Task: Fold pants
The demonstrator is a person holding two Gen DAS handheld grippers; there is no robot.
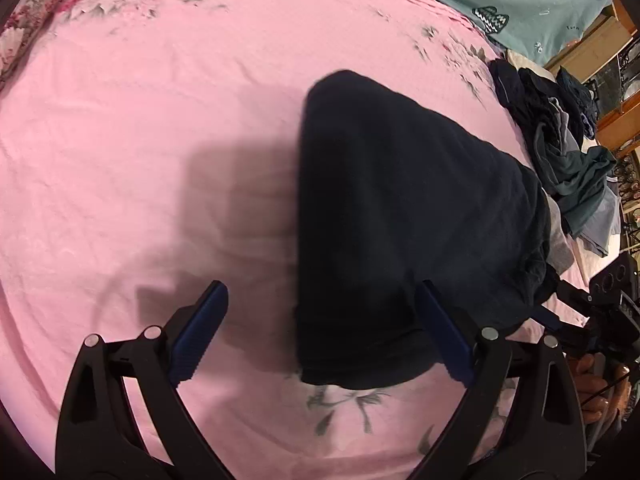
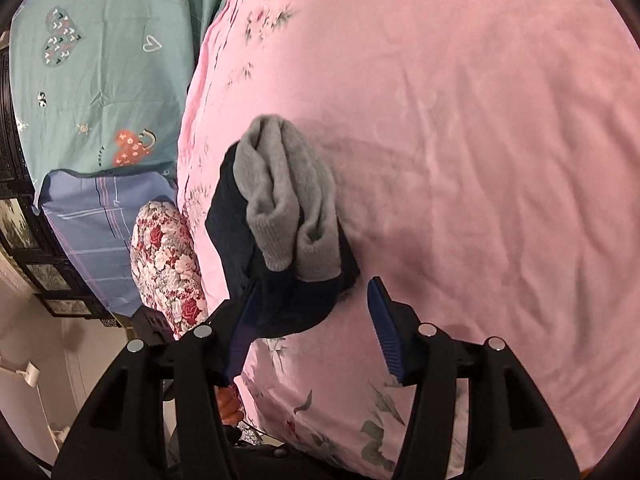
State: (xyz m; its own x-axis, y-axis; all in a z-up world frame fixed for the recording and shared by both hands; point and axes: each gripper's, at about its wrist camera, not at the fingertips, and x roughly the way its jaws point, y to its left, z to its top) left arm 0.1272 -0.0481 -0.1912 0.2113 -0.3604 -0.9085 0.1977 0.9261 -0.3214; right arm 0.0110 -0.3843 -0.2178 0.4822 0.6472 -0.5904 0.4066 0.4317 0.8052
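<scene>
Lying on the pink floral bedsheet, the dark navy fleece-lined pants sit folded into a thick bundle, right of centre in the left wrist view. Left gripper hangs over the sheet with jaws wide; the left blue ribbed pad is over bare sheet, the right pad overlaps the bundle's near edge, nothing clamped. Contact with the cloth can't be told. Further right, a heap of dark and grey-green clothes sits at the bed edge, apart from the pants. Teal patterned cover lies top right.

Right wrist view, left to right: teal patterned cover, blue checked cloth below it, red-and-white rose-print pillow just beside the sheet edge. Pants in centre, grey fleece lining showing on top of the navy outer. Right gripper stands about half spread, pads either side of the bundle's near end, not pressing it; left pad is close against the fabric, right pad clear. Pink sheet fills the right side. No containers visible.
</scene>
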